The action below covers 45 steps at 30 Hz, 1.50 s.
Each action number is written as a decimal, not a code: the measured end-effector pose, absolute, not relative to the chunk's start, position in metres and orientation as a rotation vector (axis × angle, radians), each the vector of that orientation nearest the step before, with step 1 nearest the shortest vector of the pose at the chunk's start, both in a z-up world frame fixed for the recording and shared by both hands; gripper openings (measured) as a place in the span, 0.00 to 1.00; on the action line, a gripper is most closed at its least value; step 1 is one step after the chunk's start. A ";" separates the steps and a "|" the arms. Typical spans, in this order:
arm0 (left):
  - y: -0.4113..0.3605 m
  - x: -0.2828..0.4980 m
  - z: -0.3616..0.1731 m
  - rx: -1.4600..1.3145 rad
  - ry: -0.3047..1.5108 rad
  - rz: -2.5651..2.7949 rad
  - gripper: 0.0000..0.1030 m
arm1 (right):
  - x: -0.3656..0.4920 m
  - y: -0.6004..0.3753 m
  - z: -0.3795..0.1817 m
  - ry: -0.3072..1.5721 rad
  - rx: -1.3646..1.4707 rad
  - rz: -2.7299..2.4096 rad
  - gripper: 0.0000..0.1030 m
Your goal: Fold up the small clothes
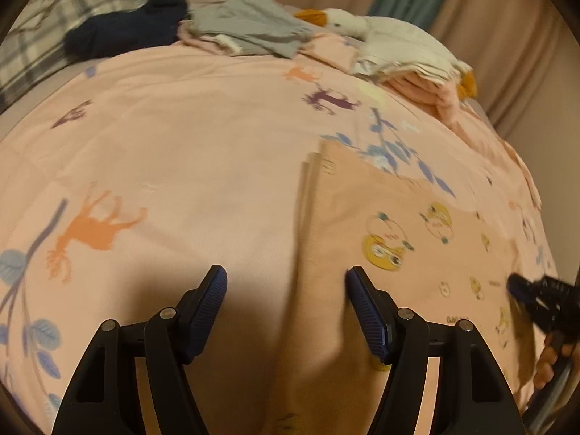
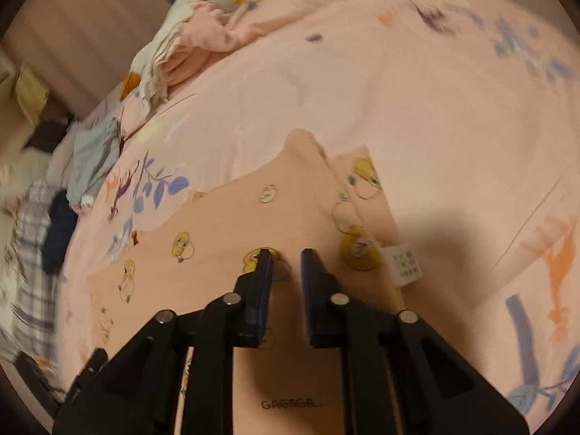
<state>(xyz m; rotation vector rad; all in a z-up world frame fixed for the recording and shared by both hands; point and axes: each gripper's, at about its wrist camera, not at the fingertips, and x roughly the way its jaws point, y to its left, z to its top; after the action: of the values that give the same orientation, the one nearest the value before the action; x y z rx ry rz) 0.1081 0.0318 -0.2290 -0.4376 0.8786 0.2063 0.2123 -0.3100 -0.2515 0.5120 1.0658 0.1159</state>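
A small peach garment with yellow duck prints (image 1: 395, 224) lies flat on the pink bedsheet (image 1: 181, 137), partly folded over. My left gripper (image 1: 286, 279) is open and empty, hovering over the garment's left edge. In the right wrist view the same garment (image 2: 224, 228) lies under my right gripper (image 2: 286, 253), whose jaws stand slightly apart with nothing between them. A white care label (image 2: 406, 262) sticks out at the garment's right side. My right gripper also shows at the right edge of the left wrist view (image 1: 513, 284), held by a hand.
At the far side of the bed lie a grey garment (image 1: 250, 25), a dark navy garment (image 1: 127, 29), a plaid cloth (image 1: 40, 36), a stack of pink and white clothes (image 1: 417, 72) and a white goose plush (image 1: 348, 18). Curtains hang behind.
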 end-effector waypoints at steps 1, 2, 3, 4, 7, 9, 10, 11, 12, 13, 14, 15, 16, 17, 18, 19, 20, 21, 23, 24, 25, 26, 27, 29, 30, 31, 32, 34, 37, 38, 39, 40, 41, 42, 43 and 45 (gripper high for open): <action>0.040 0.105 -0.228 -0.464 0.875 0.215 0.66 | 0.213 -0.316 -0.252 1.063 0.555 0.123 0.12; 0.046 0.103 -0.227 -0.497 0.870 0.214 0.66 | 0.213 -0.319 -0.251 1.059 0.576 0.128 0.13; 0.051 0.102 -0.228 -0.530 0.869 0.204 0.66 | 0.212 -0.321 -0.249 1.049 0.580 0.130 0.15; 0.057 0.101 -0.231 -0.585 0.874 0.179 0.66 | 0.211 -0.320 -0.247 1.043 0.573 0.129 0.16; 0.066 0.105 -0.235 -0.663 0.914 0.076 0.66 | 0.208 -0.315 -0.247 1.052 0.544 0.128 0.16; 0.066 0.109 -0.237 -0.716 0.954 -0.066 0.66 | 0.208 -0.312 -0.248 1.057 0.536 0.121 0.17; 0.065 0.111 -0.240 -0.764 0.979 -0.154 0.66 | 0.207 -0.311 -0.248 1.056 0.532 0.119 0.17; 0.063 0.113 -0.242 -0.810 0.995 -0.220 0.66 | 0.207 -0.310 -0.248 1.055 0.524 0.117 0.18; 0.061 0.115 -0.246 -0.866 1.011 -0.284 0.66 | 0.208 -0.310 -0.248 1.055 0.521 0.117 0.19; 0.060 0.118 -0.253 -0.937 1.032 -0.338 0.66 | 0.208 -0.309 -0.247 1.054 0.521 0.118 0.19; 0.059 0.119 -0.256 -0.968 1.042 -0.351 0.66 | 0.208 -0.309 -0.247 1.053 0.522 0.121 0.20; 0.059 0.122 -0.259 -0.994 1.045 -0.359 0.66 | 0.208 -0.309 -0.248 1.053 0.521 0.122 0.20; 0.059 0.124 -0.260 -1.016 1.045 -0.375 0.66 | 0.208 -0.309 -0.248 1.053 0.520 0.123 0.20; 0.060 0.127 -0.262 -1.043 1.051 -0.392 0.66 | 0.208 -0.309 -0.248 1.052 0.520 0.124 0.20; 0.061 0.130 -0.264 -1.066 1.056 -0.403 0.66 | 0.208 -0.309 -0.248 1.053 0.521 0.125 0.21; 0.062 0.132 -0.266 -1.093 1.058 -0.410 0.65 | 0.207 -0.309 -0.248 1.054 0.521 0.127 0.21; 0.064 0.134 -0.267 -1.109 1.056 -0.410 0.56 | 0.207 -0.309 -0.248 1.055 0.521 0.129 0.21; 0.064 0.136 -0.270 -1.114 1.059 -0.391 0.49 | 0.206 -0.309 -0.247 1.056 0.519 0.133 0.21; 0.063 0.138 -0.274 -1.072 1.072 -0.308 0.23 | 0.205 -0.307 -0.246 1.055 0.516 0.149 0.25; 0.062 0.137 -0.276 -1.052 1.070 -0.280 0.21 | 0.205 -0.305 -0.244 1.050 0.521 0.178 0.25; 0.060 0.136 -0.276 -1.051 1.049 -0.264 0.20 | 0.203 -0.303 -0.242 1.045 0.534 0.223 0.25; 0.059 0.135 -0.275 -1.050 1.033 -0.255 0.19 | 0.202 -0.299 -0.240 1.040 0.548 0.272 0.25; 0.057 0.134 -0.272 -1.037 1.023 -0.246 0.18 | 0.200 -0.293 -0.235 1.028 0.570 0.372 0.22; 0.053 0.133 -0.266 -0.987 1.013 -0.232 0.17 | 0.196 -0.279 -0.227 1.001 0.573 0.520 0.21; 0.051 0.133 -0.263 -0.959 1.010 -0.224 0.17 | 0.193 -0.270 -0.223 0.988 0.568 0.586 0.21; 0.048 0.133 -0.261 -0.937 1.004 -0.217 0.17 | 0.189 -0.257 -0.222 0.993 0.558 0.653 0.21; 0.046 0.134 -0.260 -0.932 0.995 -0.211 0.17 | 0.188 -0.246 -0.225 1.027 0.540 0.697 0.21; 0.044 0.133 -0.258 -0.943 0.975 -0.211 0.17 | 0.189 -0.215 -0.247 1.178 0.433 0.706 0.16; 0.044 0.133 -0.256 -0.975 0.935 -0.251 0.17 | 0.190 -0.198 -0.268 1.195 0.336 0.595 0.00; 0.043 0.134 -0.253 -0.979 0.919 -0.264 0.17 | 0.191 -0.197 -0.266 1.195 0.322 0.598 0.00; 0.041 0.135 -0.250 -0.977 0.912 -0.271 0.17 | 0.193 -0.196 -0.265 1.206 0.319 0.601 0.00; 0.037 0.137 -0.246 -0.972 0.909 -0.278 0.17 | 0.194 -0.198 -0.266 1.220 0.338 0.600 0.00; 0.033 0.138 -0.243 -0.963 0.904 -0.287 0.17 | 0.195 -0.201 -0.268 1.235 0.372 0.599 0.00; 0.030 0.139 -0.239 -0.951 0.895 -0.296 0.17 | 0.197 -0.203 -0.271 1.244 0.398 0.601 0.00; 0.026 0.139 -0.235 -0.936 0.882 -0.306 0.17 | 0.198 -0.207 -0.274 1.257 0.444 0.607 0.00; 0.019 0.140 -0.230 -0.910 0.878 -0.316 0.17 | 0.200 -0.215 -0.278 1.283 0.532 0.614 0.00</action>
<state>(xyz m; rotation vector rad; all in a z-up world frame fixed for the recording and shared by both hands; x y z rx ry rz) 0.1404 0.0194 -0.2297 -0.9098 0.8776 -0.3159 0.2000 -0.2151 -0.2784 0.5318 1.2835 0.6137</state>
